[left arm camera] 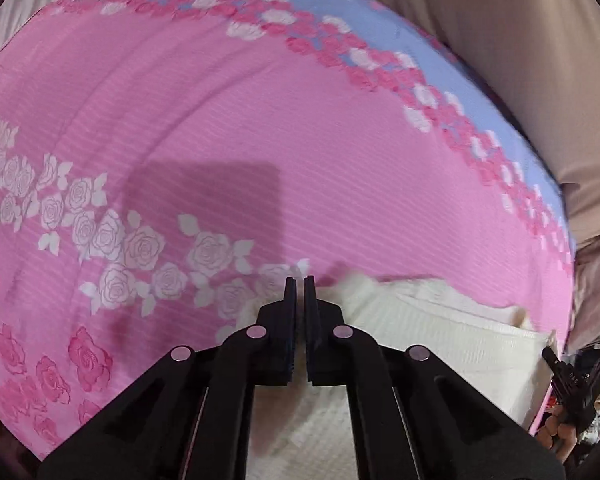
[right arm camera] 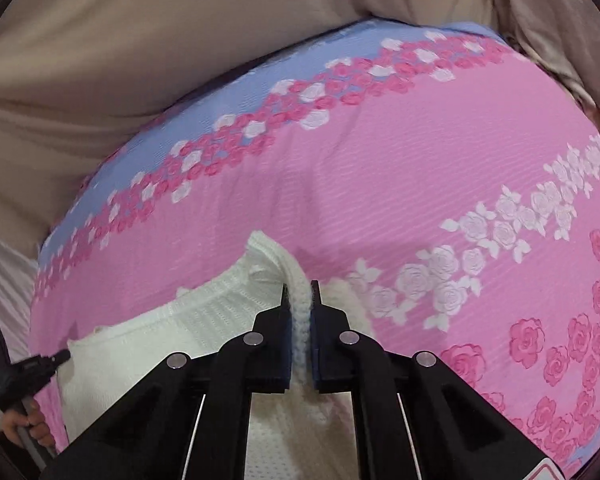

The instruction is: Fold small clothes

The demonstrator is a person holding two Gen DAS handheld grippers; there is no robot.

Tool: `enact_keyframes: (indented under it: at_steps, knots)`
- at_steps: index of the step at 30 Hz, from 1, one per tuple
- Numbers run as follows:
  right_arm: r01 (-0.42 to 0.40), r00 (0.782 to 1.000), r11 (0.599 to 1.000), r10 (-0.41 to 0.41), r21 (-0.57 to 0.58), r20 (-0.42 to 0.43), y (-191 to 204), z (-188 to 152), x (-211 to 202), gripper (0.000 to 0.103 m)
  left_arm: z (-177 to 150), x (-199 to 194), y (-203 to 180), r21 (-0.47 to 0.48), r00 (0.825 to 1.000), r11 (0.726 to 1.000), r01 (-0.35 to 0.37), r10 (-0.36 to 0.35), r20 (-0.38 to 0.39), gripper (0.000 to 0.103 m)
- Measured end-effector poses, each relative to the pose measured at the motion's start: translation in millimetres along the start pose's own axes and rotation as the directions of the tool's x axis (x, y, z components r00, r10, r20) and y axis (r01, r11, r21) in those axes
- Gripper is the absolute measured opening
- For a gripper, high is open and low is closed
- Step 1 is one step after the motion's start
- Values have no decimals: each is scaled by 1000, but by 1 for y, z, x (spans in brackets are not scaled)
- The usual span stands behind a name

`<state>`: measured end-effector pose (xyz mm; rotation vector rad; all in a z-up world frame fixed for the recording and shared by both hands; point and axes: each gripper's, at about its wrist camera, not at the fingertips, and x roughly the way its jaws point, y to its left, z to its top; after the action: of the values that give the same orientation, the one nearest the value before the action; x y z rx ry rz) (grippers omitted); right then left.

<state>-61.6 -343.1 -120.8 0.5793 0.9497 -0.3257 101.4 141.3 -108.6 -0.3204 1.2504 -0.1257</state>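
White knit garment (right arm camera: 148, 344) lies on the pink floral bedsheet (right arm camera: 380, 152); soft, light, limp, likely to sag. Right gripper (right arm camera: 300, 292) pinches a ribbed edge; left gripper (left arm camera: 299, 286) jaws pressed together, hold unclear. Edges or corners suit gripping best.

Garment (right arm camera: 148, 344) lies on bedsheet (right arm camera: 380, 168), at 6 o'clock in both wrist views. Blanket (right arm camera: 160, 60) behind bedsheet, toward 12 o'clock. Right gripper (right arm camera: 300, 300) over garment's 3 o'clock end, left gripper (left arm camera: 299, 300) over 9 o'clock end.
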Motion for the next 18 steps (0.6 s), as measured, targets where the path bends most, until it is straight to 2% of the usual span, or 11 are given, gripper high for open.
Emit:
enact_keyframes:
  at_steps: [2, 4, 7, 9, 10, 12, 13, 14, 16, 17, 18]
  knots:
    - [53, 997, 999, -53, 5, -62, -16, 0, 26, 4, 3, 3, 2, -2, 999, 999, -46, 46, 23, 0]
    - [79, 995, 997, -80, -20, -52, -11, -1, 30, 6, 5, 2, 6, -24, 1000, 1000, -19, 19, 5, 0]
    - [46, 998, 999, -46, 11, -36, -1, 3, 9, 11, 0, -23, 9, -9, 999, 1000, 7, -7, 42, 0]
    - [68, 997, 997, -69, 23, 23, 1, -1, -15, 23, -11, -55, -1, 46, 991, 996, 71, -75, 110, 4]
    - [74, 996, 997, -76, 32, 55, 1, -6, -28, 29, -18, -65, -10, 82, 987, 992, 95, -105, 121, 11]
    - [26, 997, 999, -28, 24, 65, 5, -17, -44, 31, -30, -68, -35, 175, 990, 982, 64, -85, 116, 73]
    - [-9, 999, 1000, 9, -20, 41, 14, -26, -46, 30, -32, -64, -44, 195, 989, 980, 44, -70, 129, 78]
    - [-14, 1000, 997, 16, -71, 23, 24, -34, -45, 30, -34, -55, -55, 233, 989, 972, 20, -55, 141, 78]
    - [23, 1000, 986, -23, -164, 6, 44, -49, -35, 31, -31, -30, -67, 250, 994, 968, -28, 1, 109, 71]
    - [43, 999, 981, -42, -189, 8, 49, -54, -30, 31, -27, -13, -69, 238, 999, 971, -10, -1, 49, 53]
    - [66, 998, 978, -66, -199, 5, 52, -55, -26, 31, -26, -3, -68, 224, 1000, 974, 24, -24, -1, 26]
